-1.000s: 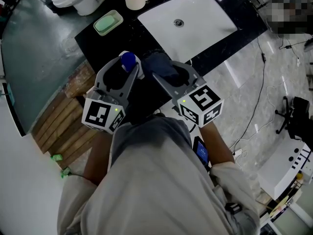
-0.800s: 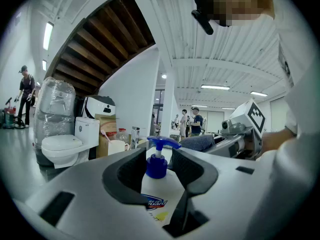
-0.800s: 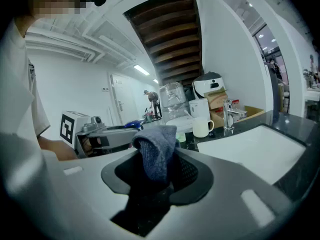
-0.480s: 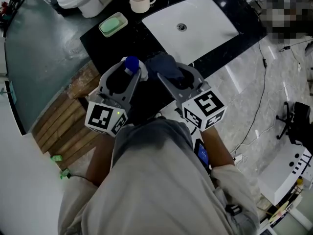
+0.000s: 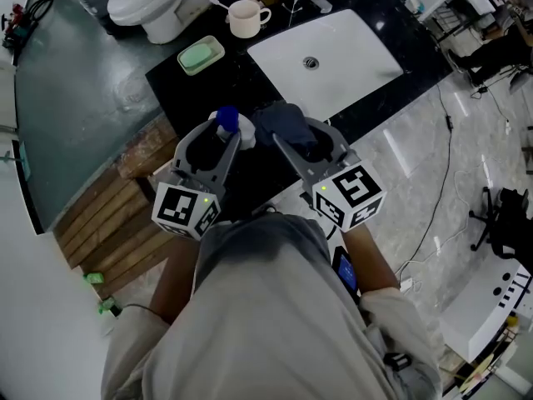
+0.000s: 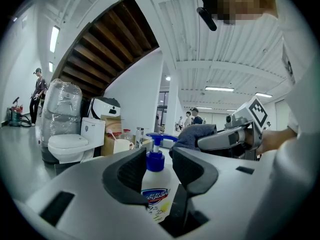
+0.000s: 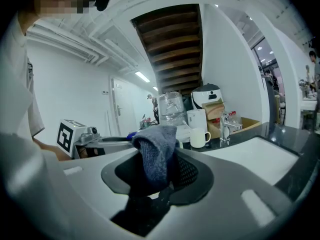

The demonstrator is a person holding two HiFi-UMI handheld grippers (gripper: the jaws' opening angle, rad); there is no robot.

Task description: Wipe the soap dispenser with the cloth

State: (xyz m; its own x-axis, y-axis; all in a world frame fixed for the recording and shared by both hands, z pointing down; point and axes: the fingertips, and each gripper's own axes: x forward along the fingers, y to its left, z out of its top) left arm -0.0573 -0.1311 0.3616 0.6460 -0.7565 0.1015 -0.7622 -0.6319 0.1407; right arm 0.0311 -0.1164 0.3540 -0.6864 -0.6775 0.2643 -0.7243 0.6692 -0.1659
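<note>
1. Head view puts the white sink [image 5: 333,52] in a black counter [image 5: 187,82]. All the handling takes place just off the sink's near-left corner.
2. The left gripper [image 5: 218,136] is left of that corner, its jaws closed on the body of the soap dispenser [image 5: 226,122]. The left gripper view shows the labelled bottle wedged between the pads with the blue pump standing above them.
3. The right gripper [image 5: 296,136] is directly in front of the sink's near-left corner. Its jaws are pinched on the cloth [image 5: 281,123], whose grey folds bulge out past the tips.
4. The dispenser is upright. I cannot tell whether its base rests on the counter or is lifted clear.
5. The cloth is just beside the pump head, on the side nearer the sink. No view settles whether they are touching.
6. A mug [image 5: 246,17] and a green soap dish [image 5: 201,56] sit well apart, left of the sink's far end, and play no part.
7. Judged progress: both pick-ups are done and the two things have been brought together. The wiping itself looks barely begun at best. The bottle's sides and pump are left to rub, and then both things are to be put down.
</note>
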